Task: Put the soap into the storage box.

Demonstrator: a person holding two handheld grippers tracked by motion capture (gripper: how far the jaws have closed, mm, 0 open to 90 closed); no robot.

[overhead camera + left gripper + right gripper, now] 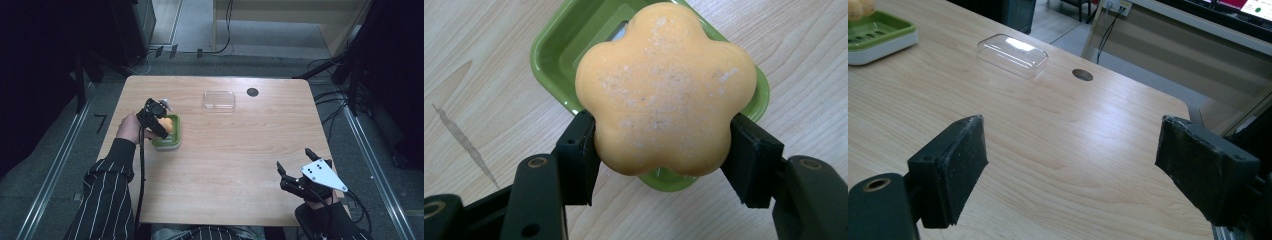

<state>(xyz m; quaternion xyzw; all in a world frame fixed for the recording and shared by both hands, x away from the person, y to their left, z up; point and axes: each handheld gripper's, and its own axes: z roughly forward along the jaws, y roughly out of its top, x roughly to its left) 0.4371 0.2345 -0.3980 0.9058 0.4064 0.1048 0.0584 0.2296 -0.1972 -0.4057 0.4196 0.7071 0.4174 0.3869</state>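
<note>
High view puts my left claw [159, 121] over the green soap dish [166, 141] at the left middle of the table [235, 165]. Left gripper view shows its jaws closed against both sides of the orange flower-shaped soap [666, 87], held above the dish. My right claw [294, 167] sits at the near right corner, jaws spread wide with nothing between them. A clear plastic lid [219, 100] lies at the far middle, just left of a dark round hole [252, 92].
</note>
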